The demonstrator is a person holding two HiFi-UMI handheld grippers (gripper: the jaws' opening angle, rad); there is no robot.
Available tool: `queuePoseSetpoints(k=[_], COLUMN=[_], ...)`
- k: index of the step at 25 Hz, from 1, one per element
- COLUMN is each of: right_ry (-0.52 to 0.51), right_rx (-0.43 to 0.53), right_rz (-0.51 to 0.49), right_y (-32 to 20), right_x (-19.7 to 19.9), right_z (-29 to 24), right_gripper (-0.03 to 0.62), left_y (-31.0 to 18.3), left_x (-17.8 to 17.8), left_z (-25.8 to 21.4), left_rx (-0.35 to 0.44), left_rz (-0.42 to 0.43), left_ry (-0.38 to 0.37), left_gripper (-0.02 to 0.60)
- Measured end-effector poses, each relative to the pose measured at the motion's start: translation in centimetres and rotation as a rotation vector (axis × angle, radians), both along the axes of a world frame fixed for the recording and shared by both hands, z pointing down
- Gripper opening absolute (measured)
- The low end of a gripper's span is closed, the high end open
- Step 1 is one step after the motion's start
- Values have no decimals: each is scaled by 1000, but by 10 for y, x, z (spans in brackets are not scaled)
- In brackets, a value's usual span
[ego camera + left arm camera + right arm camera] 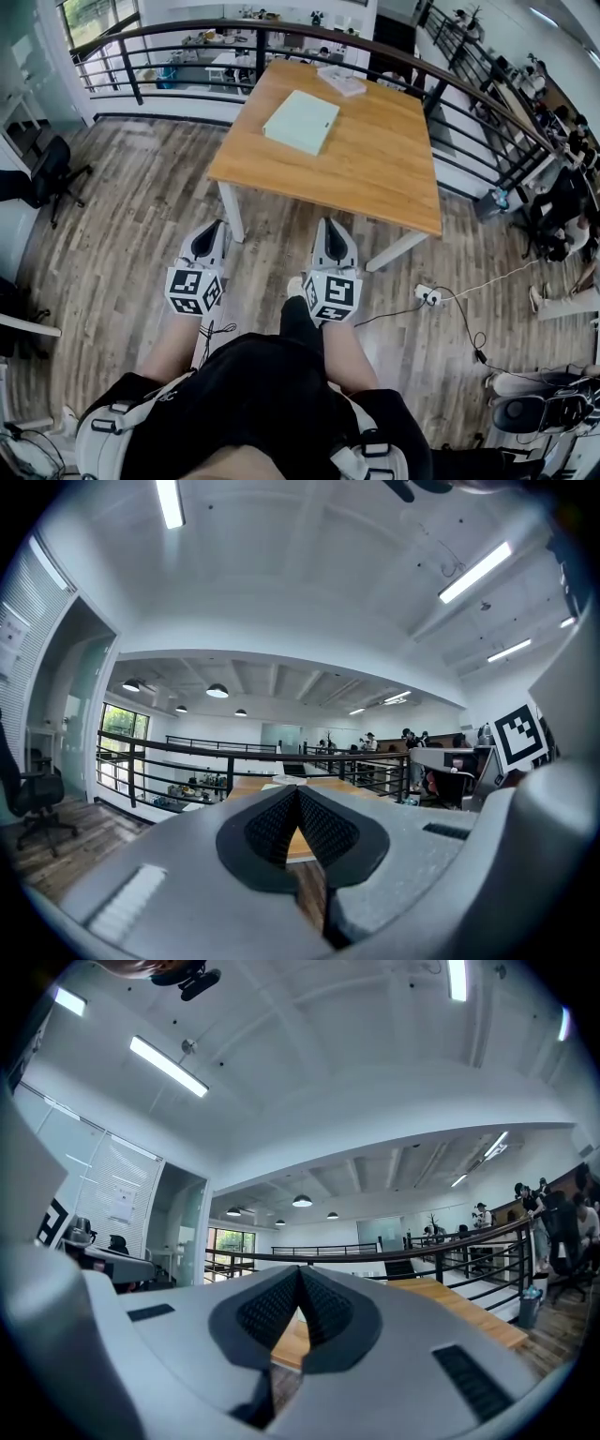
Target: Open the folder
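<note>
the pale green folder (302, 122) lies flat and closed on the wooden surface (375, 178), toward its far left side. both grippers are well apart from it, held side by side over the floor (141, 216) on the near side. the left gripper (210, 232) has its jaws clenched on nothing. the right gripper (330, 230) is the same.

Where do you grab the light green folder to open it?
Probably its top cover's near edge, coming in low from the person's side: the pale green folder lies flat and closed on the wooden table. Which edge is the spine can't be seen.
</note>
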State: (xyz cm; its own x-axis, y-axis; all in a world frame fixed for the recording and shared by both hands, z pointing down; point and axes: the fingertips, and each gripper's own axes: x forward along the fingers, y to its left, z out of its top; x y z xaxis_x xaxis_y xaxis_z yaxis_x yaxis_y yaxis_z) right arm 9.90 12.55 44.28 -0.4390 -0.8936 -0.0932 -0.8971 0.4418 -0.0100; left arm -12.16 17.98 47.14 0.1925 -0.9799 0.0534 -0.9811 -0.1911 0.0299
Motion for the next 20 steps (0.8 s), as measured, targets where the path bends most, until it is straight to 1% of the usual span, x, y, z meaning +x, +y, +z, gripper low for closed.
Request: queuePoseSetpoints(k=[4,8,14,20], right_ry=[-8,-17,-8,-18], right_rx=[-5,-18,-28,-41], right_rz=[-9,-21,-37,-67], right_y=[-35,-80,-170,-269], right_x=[-7,-7,-6,-2], right_z=[6,13,20,14], right_gripper=[6,6,6,6], left_y=[-32,-76,-162,-259], left_x=[-6,-6,-6,4], left_z=[7,9,15,6], left_rx=[-11,-14,-28,-44], left_rz=[-12,-20,-38,-52], left_ry=[-6,-17,-18,-38], left_gripper=[3,3,3,3])
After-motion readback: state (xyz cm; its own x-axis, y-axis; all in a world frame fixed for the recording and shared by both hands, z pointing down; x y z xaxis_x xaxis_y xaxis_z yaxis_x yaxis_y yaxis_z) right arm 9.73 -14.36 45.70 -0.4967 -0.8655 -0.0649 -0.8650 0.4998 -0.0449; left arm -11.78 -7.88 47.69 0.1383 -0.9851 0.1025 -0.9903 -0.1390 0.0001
